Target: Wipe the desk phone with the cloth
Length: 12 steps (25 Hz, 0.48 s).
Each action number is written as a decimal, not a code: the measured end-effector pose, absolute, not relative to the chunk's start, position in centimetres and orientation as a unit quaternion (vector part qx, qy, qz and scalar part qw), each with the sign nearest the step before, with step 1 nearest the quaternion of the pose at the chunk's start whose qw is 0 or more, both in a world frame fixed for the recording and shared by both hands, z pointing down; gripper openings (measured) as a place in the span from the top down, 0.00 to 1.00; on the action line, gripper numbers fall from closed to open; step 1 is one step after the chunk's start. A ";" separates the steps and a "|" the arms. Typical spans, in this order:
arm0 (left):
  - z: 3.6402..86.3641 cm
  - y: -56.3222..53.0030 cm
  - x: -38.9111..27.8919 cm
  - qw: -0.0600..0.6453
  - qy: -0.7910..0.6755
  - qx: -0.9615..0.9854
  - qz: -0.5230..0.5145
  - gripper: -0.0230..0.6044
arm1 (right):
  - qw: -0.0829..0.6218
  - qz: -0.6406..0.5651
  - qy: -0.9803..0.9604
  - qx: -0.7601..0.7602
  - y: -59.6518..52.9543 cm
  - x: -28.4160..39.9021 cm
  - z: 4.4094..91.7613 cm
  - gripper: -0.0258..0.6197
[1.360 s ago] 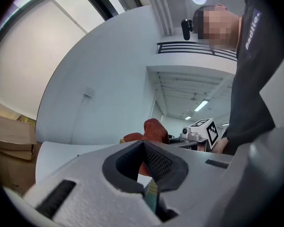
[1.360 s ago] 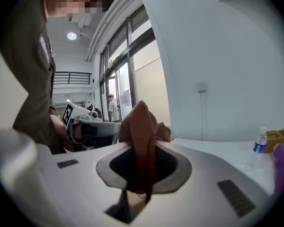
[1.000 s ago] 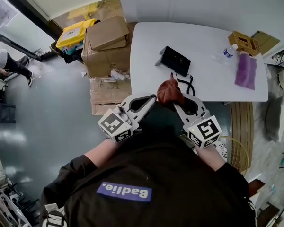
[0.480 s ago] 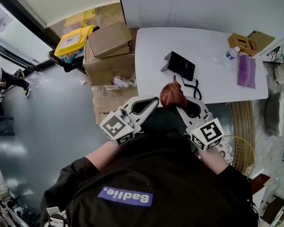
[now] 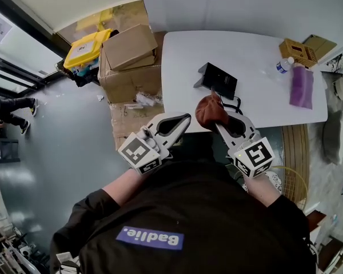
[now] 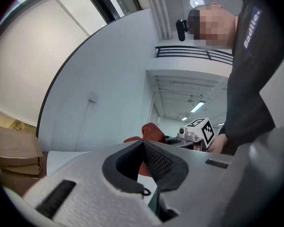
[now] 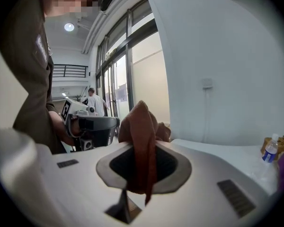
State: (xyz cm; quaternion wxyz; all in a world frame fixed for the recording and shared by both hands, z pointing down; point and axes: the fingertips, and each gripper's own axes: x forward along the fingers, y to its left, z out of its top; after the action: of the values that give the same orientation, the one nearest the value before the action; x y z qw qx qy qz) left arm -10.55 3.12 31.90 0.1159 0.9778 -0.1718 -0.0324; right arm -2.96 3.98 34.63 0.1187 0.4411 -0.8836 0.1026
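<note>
We see a white tabletop (image 5: 183,56) with rounded corners, most of its left half bare. Near the middle a black desk phone (image 5: 218,80) lies at a slant, and its dark cord (image 5: 235,104) loops toward the near edge. Toward the right end a plastic water bottle (image 5: 283,65) stands, with a purple pouch (image 5: 301,87) lying flat just beside it. A small brown cardboard box (image 5: 296,51) sits at the far right corner. The tabletop stands on a grey floor (image 5: 63,130). Against its left end, stacked cardboard boxes (image 5: 128,47) rest on that floor, with a yellow bin (image 5: 87,45) beyond them.
</note>
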 end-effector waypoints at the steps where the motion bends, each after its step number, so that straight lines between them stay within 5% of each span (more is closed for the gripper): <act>1: 31.9 2.6 -10.2 0.115 -0.176 0.977 -0.031 0.95 | 0.122 0.104 -0.886 0.435 3.4 -2.6 34.8 0.87; 12: 33.3 -4.8 -3.9 0.138 -0.235 0.962 -0.023 0.95 | 0.141 0.113 -0.909 0.376 -6.0 3.6 37.6 0.87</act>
State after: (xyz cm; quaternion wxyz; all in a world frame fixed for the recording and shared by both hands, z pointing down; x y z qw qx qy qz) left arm -3.88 -4.83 33.28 0.1375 0.9619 -0.2354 -0.0227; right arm 3.64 -5.96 37.58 0.1407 0.3758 -0.9090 0.1129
